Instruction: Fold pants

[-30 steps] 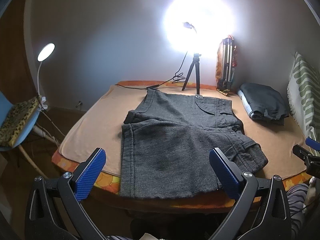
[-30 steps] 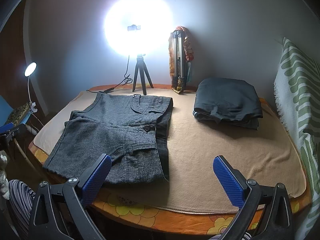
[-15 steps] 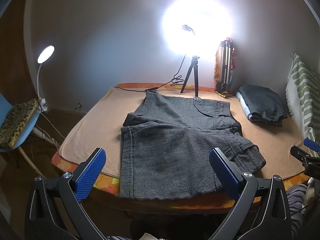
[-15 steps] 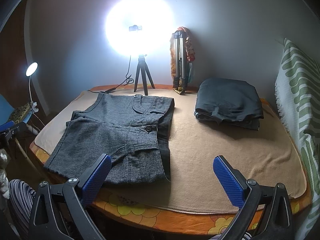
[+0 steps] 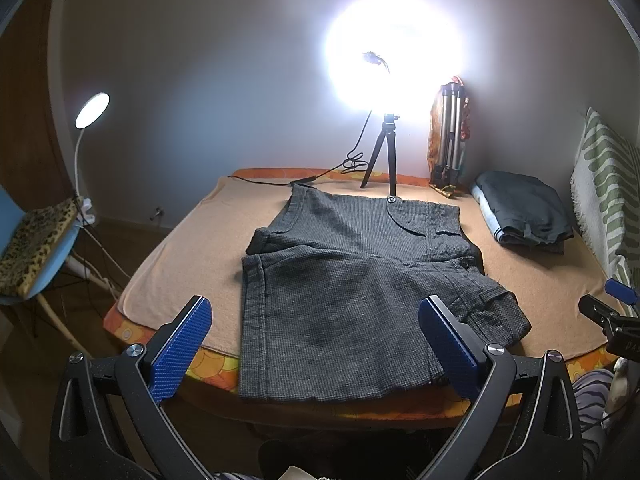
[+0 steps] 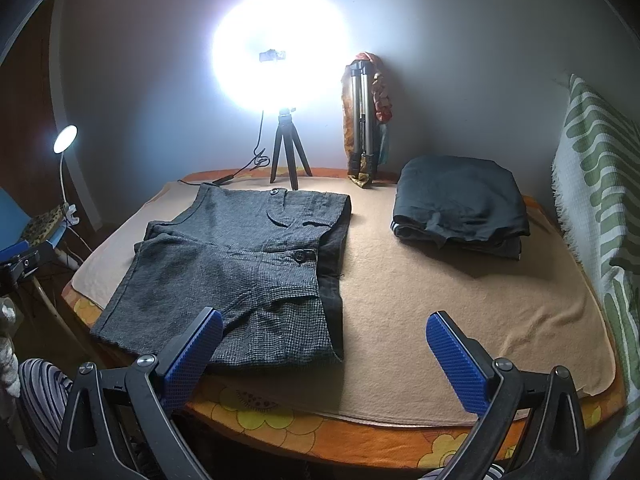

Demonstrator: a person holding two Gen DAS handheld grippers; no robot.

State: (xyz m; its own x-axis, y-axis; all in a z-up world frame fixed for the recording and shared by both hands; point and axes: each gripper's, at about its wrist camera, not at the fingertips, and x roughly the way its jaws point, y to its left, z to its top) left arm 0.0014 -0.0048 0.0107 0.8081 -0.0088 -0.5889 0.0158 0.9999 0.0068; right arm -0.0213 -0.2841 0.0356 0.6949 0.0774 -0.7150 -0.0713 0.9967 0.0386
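Both grippers, left (image 5: pixel 314 336) and right (image 6: pixel 324 340), gape empty short of the shorts (image 5: pixel 352 280) spread flat on the blanket (image 6: pixel 460 304) (hem overhanging near edge): pinch both near corners together, lift evenly.

Grey checked pants (image 5: pixel 352 280), peach blanket (image 6: pixel 460 304), green-striped white throw (image 6: pixel 600 168), seemingly black folded stack (image 6: pixel 460 196)

No text, label, brand or number can be read with any certainty; the only lettering is a few pale characters on the black body of the right gripper (image 5: pixel 618 344) at the edge of the left wrist view, too small to make out.
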